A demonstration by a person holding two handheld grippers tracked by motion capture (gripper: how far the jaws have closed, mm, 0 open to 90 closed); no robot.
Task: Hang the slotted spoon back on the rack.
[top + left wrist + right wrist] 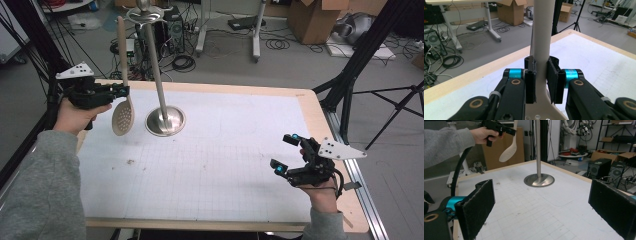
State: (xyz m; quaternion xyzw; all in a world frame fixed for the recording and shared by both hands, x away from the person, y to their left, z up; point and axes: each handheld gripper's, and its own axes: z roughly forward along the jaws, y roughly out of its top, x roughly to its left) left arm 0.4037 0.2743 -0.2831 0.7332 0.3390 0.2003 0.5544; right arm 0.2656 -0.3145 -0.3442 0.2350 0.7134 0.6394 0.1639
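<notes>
1. The left gripper [120, 91] is held above the far left corner of the table [305, 107], its jaws clamped on the handle of a beige slotted spoon [123, 116] just above the bowl.
2. The spoon hangs upright in the air, perforated bowl down and handle pointing up (the bowl is clear of the table top, with nothing under it but the white sheet).
3. In the left gripper view the two black pads [554, 77] press on either side of the beige handle [541, 37], and the first holes of the bowl show at the bottom edge between the gripper's links.
4. Just beside the spoon, on its right in the high view, stands a metal stand [165, 120]: a round steel base on the table with a thin pole rising from it to a small dish-like top [145, 15]. Spoon and pole are near each other but apart.
5. The right gripper [286, 152] sits low over the near right part of the table, well apart from the spoon and the stand. Its jaws are spread wide with nothing between them.
6. The right gripper view looks across the gridded white sheet [549, 215] between its two pads [477, 207] towards the stand base [539, 180], with the person's left hand [482, 133] holding the spoon [509, 151] up beyond it.
</notes>
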